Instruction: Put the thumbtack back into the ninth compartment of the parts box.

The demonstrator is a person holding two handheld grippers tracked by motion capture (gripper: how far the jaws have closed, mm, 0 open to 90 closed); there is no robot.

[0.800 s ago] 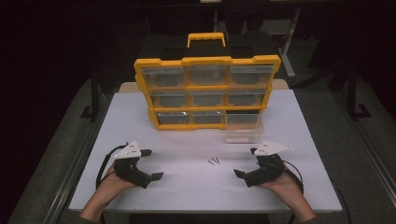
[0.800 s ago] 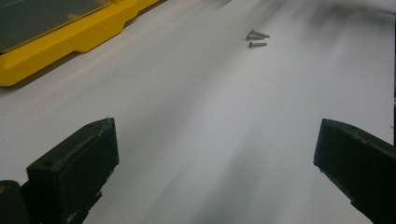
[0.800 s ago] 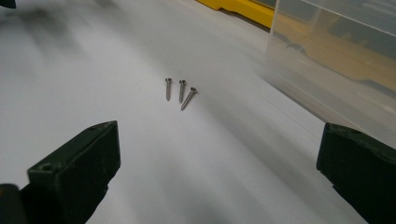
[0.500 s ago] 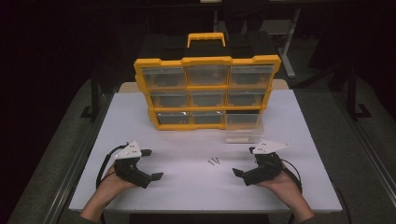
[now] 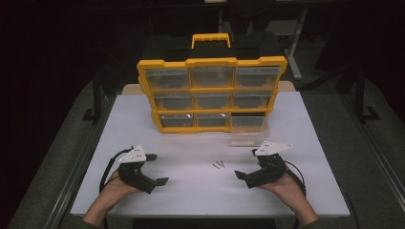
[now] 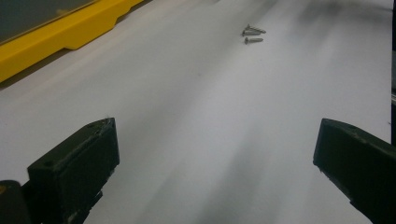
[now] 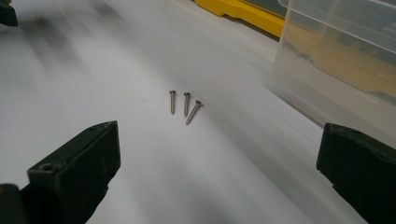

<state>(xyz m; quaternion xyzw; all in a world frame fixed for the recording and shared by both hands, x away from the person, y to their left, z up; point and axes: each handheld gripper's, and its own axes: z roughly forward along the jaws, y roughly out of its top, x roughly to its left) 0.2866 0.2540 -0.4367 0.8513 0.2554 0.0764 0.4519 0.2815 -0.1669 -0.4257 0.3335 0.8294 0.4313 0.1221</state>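
Observation:
Three small metal screws point(image 5: 218, 164) lie side by side on the white table point(image 5: 200, 191), between my two grippers. My left gripper point(image 5: 156, 169) rests on the table to their left, open and holding nothing. My right gripper point(image 5: 246, 166) rests to their right, also open with nothing in it. In the right gripper view the screws point(image 7: 185, 105) lie just ahead of the wide-apart jaws of the right gripper point(image 7: 217, 172). From the left gripper point(image 6: 215, 172) the screws point(image 6: 252, 33) are farther off.
A yellow organizer point(image 5: 212, 95) with clear drawers and a handle stands upright at the table's middle back. Its bottom right clear drawer point(image 5: 248, 131) is pulled out onto the table and looks empty. That drawer point(image 7: 341, 56) is close to my right gripper.

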